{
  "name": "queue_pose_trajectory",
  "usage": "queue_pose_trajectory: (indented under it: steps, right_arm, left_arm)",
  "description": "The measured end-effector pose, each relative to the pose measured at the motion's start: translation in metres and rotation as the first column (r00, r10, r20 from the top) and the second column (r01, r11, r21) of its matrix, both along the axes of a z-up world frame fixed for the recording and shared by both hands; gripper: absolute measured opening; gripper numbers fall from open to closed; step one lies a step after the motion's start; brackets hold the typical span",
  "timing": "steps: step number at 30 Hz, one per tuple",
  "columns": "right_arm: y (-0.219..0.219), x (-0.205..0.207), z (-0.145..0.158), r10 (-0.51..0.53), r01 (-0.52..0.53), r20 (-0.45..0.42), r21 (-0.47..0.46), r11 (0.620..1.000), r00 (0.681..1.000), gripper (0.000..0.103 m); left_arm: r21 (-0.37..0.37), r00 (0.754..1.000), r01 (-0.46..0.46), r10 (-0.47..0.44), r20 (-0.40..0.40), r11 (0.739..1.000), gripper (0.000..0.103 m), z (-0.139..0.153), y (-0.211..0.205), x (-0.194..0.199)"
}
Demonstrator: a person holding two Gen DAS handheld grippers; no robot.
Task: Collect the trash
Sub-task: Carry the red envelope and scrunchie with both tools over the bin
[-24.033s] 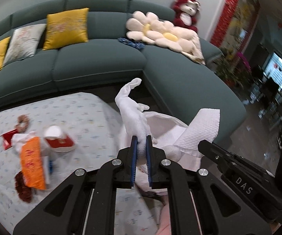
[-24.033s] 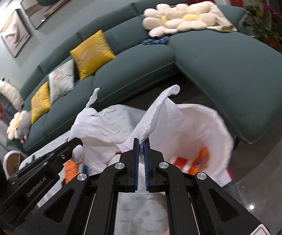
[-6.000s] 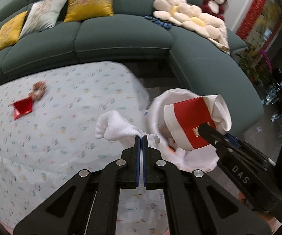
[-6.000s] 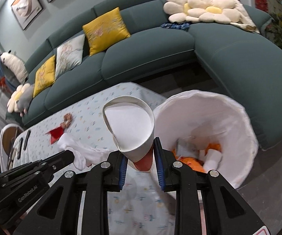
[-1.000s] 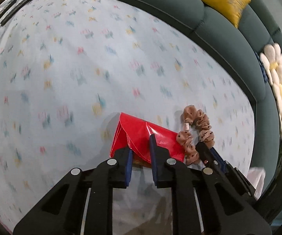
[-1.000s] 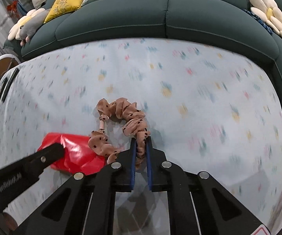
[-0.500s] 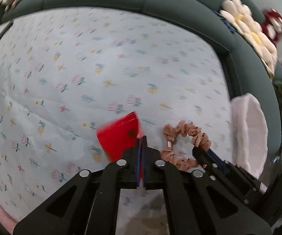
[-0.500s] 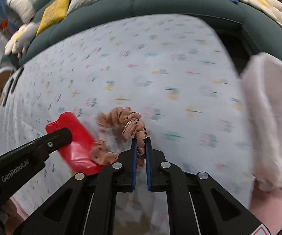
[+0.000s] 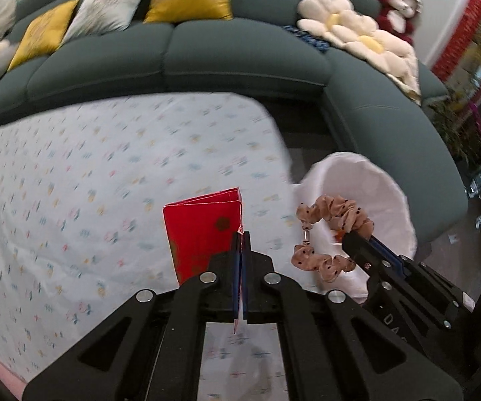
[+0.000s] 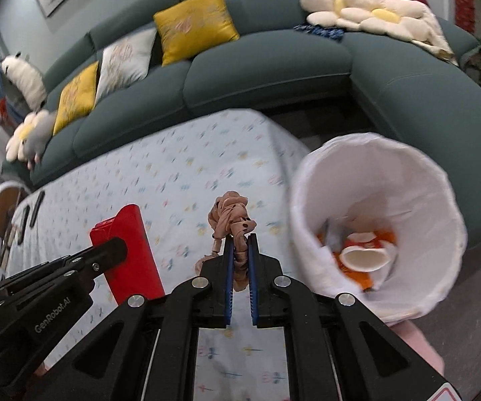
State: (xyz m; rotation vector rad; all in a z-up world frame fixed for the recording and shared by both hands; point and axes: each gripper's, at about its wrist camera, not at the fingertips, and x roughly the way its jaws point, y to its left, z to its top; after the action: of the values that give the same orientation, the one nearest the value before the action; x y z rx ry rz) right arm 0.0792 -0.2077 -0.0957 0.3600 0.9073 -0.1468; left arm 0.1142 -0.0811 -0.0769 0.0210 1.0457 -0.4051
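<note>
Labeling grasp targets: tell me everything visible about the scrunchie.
The scrunchie is a ruffled ring of tan-pink fabric with dark dots and a small metal-looking charm hanging from it. The right gripper is shut on one bunched section, lifting it clear of the floral tablecloth. It dangles as a loose loop beside the white-lined bin, not over the opening yet. Only the fingers touch it.

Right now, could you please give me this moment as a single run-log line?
left hand-held gripper: shut on red packet | right hand-held gripper: shut on scrunchie | both lifted above table | bin: lined, holds trash
</note>
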Motion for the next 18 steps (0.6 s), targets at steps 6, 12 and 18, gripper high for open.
queue_pose_trajectory:
  steps: [6,12,18]
  right_arm:
    - [-0.048,-0.016,0.017,-0.081,0.081,0.046,0.005,0.997,0.996,0.007]
    - [-0.091,-0.032,0.025,-0.15,0.151,0.072,0.0,0.989,0.986,0.007]
    - [-0.126,-0.047,0.023,-0.212,0.212,0.078,0.006,0.977,0.974,0.007]
  left_arm:
    - [-0.006,0.993,0.105,-0.105,0.051,0.994,0.0,0.023,-0.054,-0.006]
    - [-0.041,0.963,0.254,-0.249,0.104,0.966,0.0,0.041,-0.111,-0.017]
    - [-0.097,0.948,0.311,-0.302,0.096,0.945,0.002,0.043,-0.145,-0.012]
